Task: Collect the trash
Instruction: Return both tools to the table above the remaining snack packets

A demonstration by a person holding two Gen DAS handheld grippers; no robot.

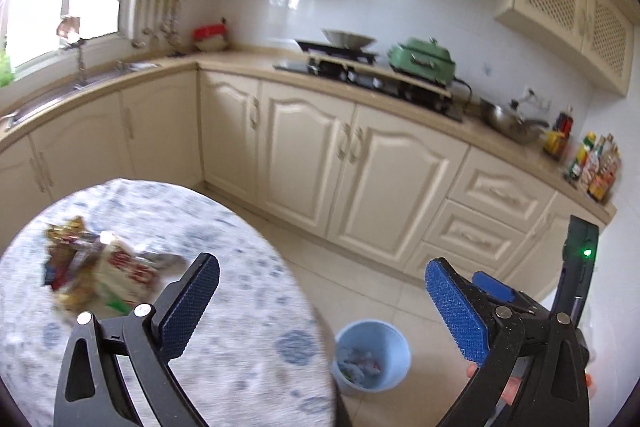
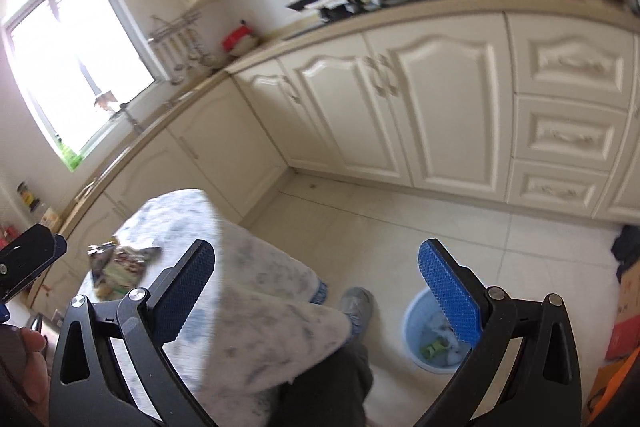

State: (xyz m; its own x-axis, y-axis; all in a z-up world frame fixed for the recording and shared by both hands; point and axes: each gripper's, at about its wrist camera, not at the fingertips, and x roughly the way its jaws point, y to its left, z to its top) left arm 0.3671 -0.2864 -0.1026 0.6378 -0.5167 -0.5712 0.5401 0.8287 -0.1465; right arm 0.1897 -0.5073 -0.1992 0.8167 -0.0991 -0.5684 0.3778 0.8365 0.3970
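A: Left wrist view, status?

B: The left gripper (image 1: 322,281) has its fingers wide apart, nothing between them. A heap of crumpled snack wrappers (image 1: 94,267) lies on the round, blue-patterned cloth-covered bench (image 1: 240,307). The light blue plastic bin (image 1: 372,355) stands on the floor beside it.

A: Right wrist view?

B: The right gripper (image 2: 316,269) also has its fingers apart, empty. Judged step: between 2 pickups. Next: descend onto the wrappers, clamp, carry to the bin.

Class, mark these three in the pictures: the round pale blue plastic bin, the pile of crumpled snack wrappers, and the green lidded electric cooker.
Pale blue plastic bin (image 1: 394,341), left wrist view, on its rim.
Crumpled snack wrappers (image 1: 100,267), left wrist view, middle of the pile.
Green electric cooker (image 1: 422,57), left wrist view, on its lid.
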